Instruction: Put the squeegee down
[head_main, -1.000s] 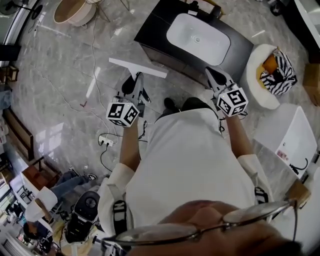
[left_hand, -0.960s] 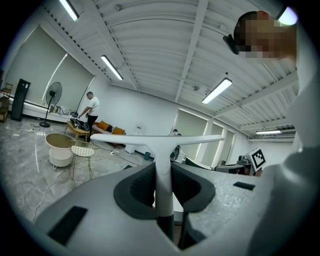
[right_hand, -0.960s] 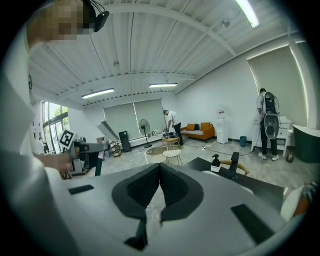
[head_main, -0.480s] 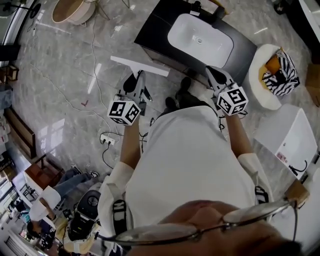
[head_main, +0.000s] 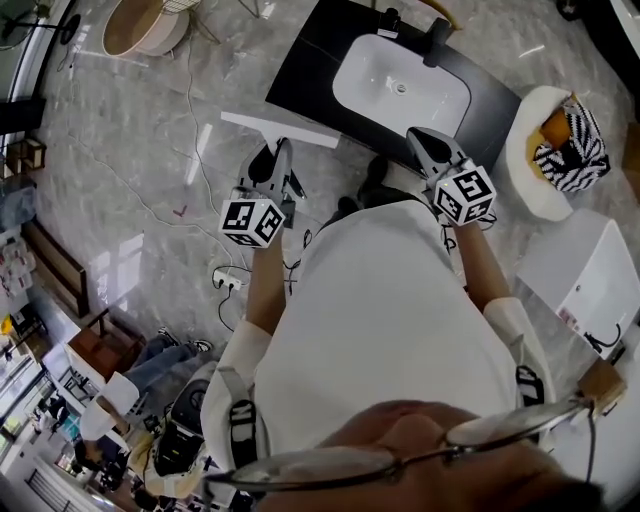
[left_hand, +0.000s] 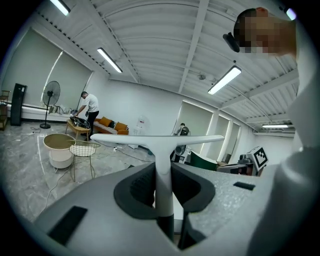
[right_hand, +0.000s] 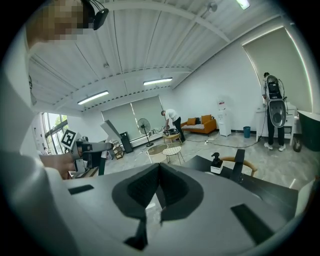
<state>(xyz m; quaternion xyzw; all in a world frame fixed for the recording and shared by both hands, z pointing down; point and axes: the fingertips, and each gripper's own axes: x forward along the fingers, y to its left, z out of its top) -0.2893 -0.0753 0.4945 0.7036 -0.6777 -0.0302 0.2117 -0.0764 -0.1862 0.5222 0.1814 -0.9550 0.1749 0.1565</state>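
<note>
On the shiny grey floor (head_main: 130, 130) stands a black sink counter (head_main: 305, 70), and just in front of it the left gripper (head_main: 278, 160) pinches the white squeegee (head_main: 270, 128) by its handle so it cannot fall, while the right gripper (head_main: 425, 148), also by the counter, is closed and empty.

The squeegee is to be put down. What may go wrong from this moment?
The left gripper clamps only the thin stem of the white T-shaped plastic squeegee, so its wide blade might twist or slip. The blade's end looks close to the black counter with the white basin and might knock its edge.
</note>
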